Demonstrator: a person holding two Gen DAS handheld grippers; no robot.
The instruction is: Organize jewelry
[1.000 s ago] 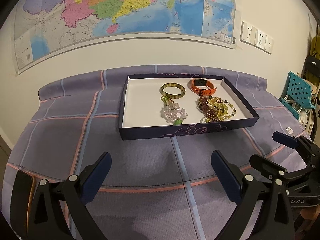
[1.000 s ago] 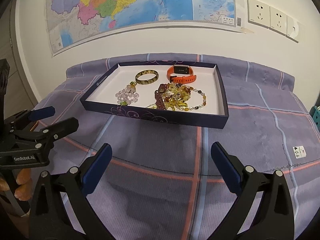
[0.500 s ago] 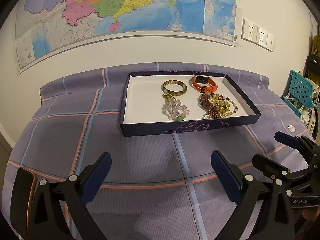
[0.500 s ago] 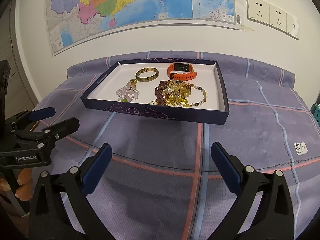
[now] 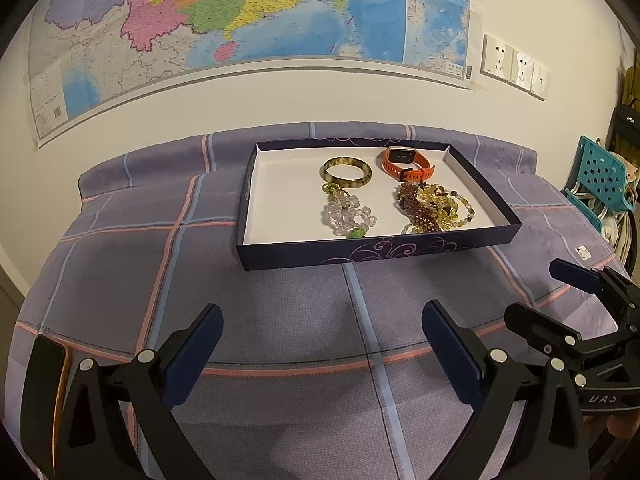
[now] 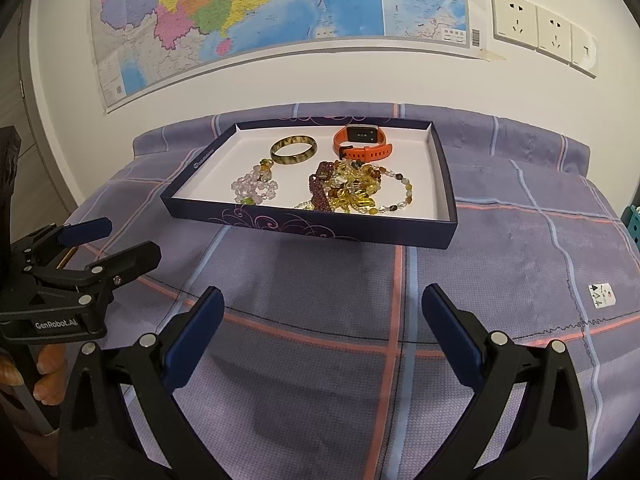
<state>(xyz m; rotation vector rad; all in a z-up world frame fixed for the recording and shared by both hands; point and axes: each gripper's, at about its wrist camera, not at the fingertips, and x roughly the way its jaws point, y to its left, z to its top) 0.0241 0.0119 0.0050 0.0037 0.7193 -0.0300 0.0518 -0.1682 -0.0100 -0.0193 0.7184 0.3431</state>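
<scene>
A dark tray [image 5: 376, 254] holds a mottled green bangle [image 5: 347, 171], an orange watch [image 5: 408, 164] and tangled bead strands [image 5: 434, 209]. Both the left gripper [image 5: 322, 346] and right gripper [image 6: 322, 330] hover near it over the table [image 5: 280, 320], jaws released.

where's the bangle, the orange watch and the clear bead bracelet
bangle [image 5: 347, 172], left wrist view, on its near rim
orange watch [image 6: 362, 141], right wrist view, on its strap
clear bead bracelet [image 5: 349, 216], left wrist view, on its beads

Tray [image 5: 496, 210] on cloth-covered table [image 5: 280, 320], below wall map [image 5: 240, 12]
In tray: bangle [image 5: 347, 172] left of watch [image 5: 408, 165]; two bead heaps [image 5: 434, 207] in front of them
</scene>
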